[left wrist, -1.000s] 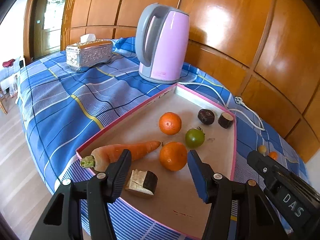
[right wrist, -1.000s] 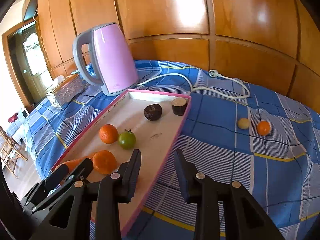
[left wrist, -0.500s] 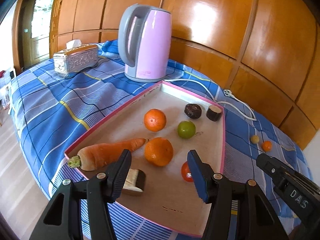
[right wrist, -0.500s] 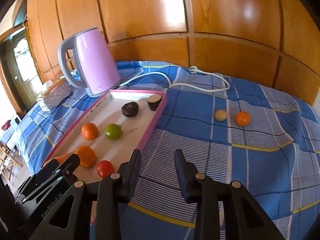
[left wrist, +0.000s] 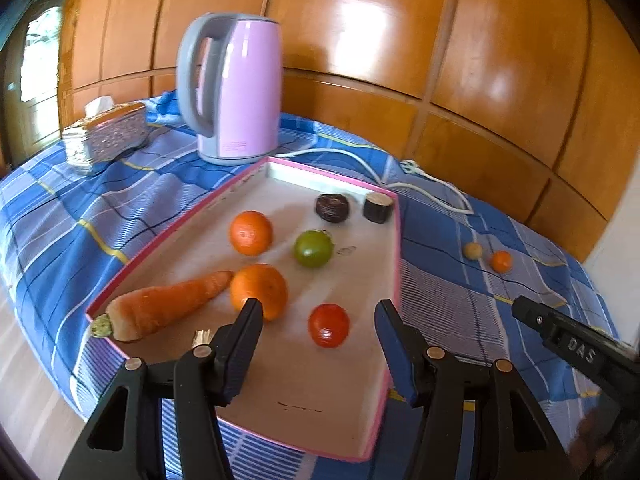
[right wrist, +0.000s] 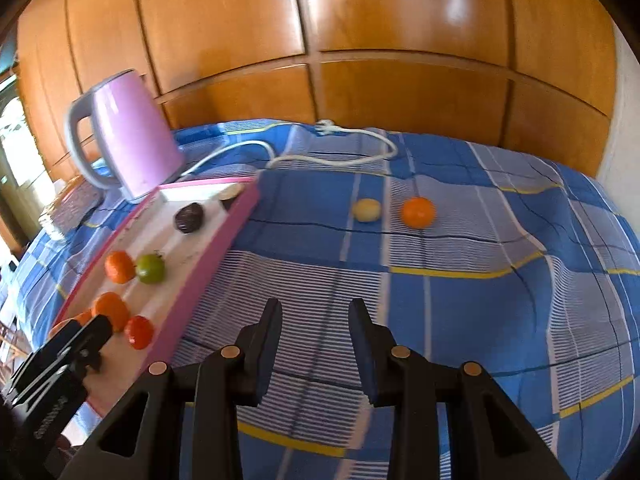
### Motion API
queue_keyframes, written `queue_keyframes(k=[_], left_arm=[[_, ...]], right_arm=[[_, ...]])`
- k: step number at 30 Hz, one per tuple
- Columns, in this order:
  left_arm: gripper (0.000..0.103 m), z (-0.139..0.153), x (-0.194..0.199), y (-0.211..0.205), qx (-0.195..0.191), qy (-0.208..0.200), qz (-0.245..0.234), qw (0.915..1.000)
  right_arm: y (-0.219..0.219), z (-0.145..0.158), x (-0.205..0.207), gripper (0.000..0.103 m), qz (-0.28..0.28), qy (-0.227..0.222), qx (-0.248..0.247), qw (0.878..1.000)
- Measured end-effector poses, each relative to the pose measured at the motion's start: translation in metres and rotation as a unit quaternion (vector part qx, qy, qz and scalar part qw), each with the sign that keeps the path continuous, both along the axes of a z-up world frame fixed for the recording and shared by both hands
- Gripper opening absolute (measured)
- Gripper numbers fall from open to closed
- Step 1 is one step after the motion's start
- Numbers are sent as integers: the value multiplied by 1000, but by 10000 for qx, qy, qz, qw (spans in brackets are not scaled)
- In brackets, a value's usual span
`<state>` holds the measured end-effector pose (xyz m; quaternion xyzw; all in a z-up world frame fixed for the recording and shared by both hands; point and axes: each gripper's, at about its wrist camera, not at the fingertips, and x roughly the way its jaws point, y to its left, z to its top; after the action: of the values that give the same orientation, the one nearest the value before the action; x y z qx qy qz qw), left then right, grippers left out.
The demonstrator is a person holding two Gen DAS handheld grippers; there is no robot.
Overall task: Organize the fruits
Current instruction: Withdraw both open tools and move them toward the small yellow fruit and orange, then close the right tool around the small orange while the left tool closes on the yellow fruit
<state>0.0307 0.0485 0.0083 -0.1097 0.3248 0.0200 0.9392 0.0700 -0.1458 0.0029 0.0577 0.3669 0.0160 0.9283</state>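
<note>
Tray point(left wrist: 394, 264) holds two oranges point(left wrist: 251, 233), green fruit point(left wrist: 313, 248), tomato point(left wrist: 329, 325), carrot point(left wrist: 160, 306) and two dark pieces point(left wrist: 332, 207). Left on the cloth point(right wrist: 480, 300), well apart from the tray: yellow fruit point(right wrist: 367, 210) and small orange point(right wrist: 418, 212), just beside each other. Left gripper point(left wrist: 318, 334) hangs over the tray's near end, jaws apart, empty. Right gripper point(right wrist: 314, 334) over cloth, facing the pair, jaws apart, empty. Judged mostly done; two pieces remain.

Left gripper point(left wrist: 319, 344) low in its own view, fingers spread wide with nothing between, pointing toward 12 o'clock, right gripper point(right wrist: 314, 344) likewise parted and unloaded, narrower gap, aimed at 12 o'clock, its body showing at 4 o'clock in the left view
</note>
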Motion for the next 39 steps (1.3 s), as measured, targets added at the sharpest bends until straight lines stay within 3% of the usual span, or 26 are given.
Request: queue_keyframes(k=[14, 20, 39], left_arm=[[59, 1, -3, -28, 227, -141, -641, 9976], [59, -2, 5, -45, 394, 5, -914, 9950], [57, 9, 88, -111, 229, 221, -1524, 9878]], right_arm=[[-58, -15, 14, 35, -663, 111, 213, 9975], [-69, -22, 25, 35, -740, 156, 275, 9968], [-87, -23, 79, 34, -670, 166, 267, 9973]])
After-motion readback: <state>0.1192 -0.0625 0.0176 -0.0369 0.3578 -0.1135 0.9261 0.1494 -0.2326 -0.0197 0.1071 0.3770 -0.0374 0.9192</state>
